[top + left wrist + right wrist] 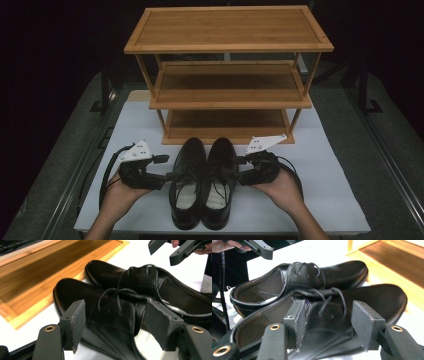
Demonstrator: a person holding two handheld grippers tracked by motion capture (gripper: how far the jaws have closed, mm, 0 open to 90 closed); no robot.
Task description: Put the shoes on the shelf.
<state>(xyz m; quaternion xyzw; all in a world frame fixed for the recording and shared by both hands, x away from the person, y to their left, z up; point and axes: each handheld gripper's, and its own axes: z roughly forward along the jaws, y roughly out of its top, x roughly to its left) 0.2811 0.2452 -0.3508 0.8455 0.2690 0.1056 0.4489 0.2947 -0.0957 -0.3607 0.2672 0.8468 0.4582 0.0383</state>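
Note:
Two black lace-up shoes stand side by side on the white table, toes toward the rack: the left shoe (187,185) and the right shoe (220,185). My left gripper (166,168) reaches in from the left. In the left gripper view its pads (75,320) press the laced upper of the left shoe (72,292). My right gripper (239,169) comes in from the right. Its jaws straddle the laces of the right shoe (379,297), with a small gap at one pad (365,322).
A three-shelf bamboo rack (227,27) stands just behind the shoes, its lowest shelf (37,272) close to the toes. The white table top (325,195) has free room to either side. Dark floor and metal rails flank the table.

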